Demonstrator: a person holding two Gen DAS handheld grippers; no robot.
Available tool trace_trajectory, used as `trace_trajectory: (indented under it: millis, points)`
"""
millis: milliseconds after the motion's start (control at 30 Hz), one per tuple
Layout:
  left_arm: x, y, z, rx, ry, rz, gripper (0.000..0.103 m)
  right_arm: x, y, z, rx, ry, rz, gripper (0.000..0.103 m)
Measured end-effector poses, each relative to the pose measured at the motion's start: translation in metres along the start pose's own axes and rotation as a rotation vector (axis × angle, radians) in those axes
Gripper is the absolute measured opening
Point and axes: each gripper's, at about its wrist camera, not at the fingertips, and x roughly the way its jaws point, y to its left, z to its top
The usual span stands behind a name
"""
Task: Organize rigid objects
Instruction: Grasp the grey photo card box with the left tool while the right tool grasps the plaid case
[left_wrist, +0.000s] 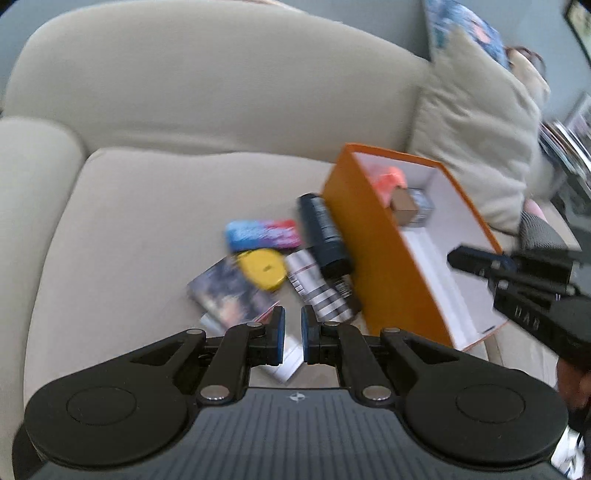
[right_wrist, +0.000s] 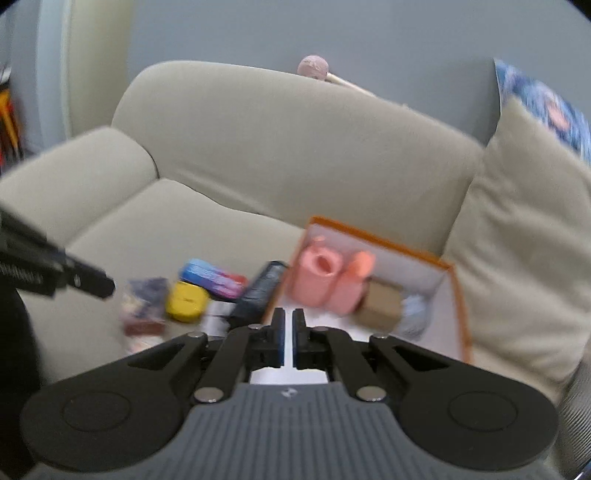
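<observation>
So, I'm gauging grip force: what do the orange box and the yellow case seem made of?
The orange box looks like matte cardboard: thin straight walls, white inside. The yellow case looks like smooth hard plastic, rounded and faintly shiny, though blur leaves that uncertain.

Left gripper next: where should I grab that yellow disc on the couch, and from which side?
Take the yellow disc across its rim, coming from above with the left gripper. It lies flat, partly on the book, so its edges are probably the only pinchable faces. Approach from its open left side; the striped can crowds the right.
</observation>
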Motion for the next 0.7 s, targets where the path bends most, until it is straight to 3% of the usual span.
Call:
trace_trajectory:
  millis: [200,400,467,700]
  points:
    - [0.013,0.026,-0.015,-0.086,0.033,-0.023,0.009,0.024,0.049,-0.014,0.065,0.076,0.021,0.001]
    - [0.039,0.046,-0.017,-0.195,0.065,-0.024,0.033,0.059,0.069,-0.023,0.092,0.163,0.007,0.015]
    - [0.048,0.053,-0.015,-0.236,0.071,-0.02,0.048,0.071,0.071,-0.023,0.1,0.189,-0.001,0.024]
    - [0.089,0.08,0.001,-0.387,0.123,0.001,0.066,0.115,0.077,-0.015,0.051,0.238,-0.025,0.026]
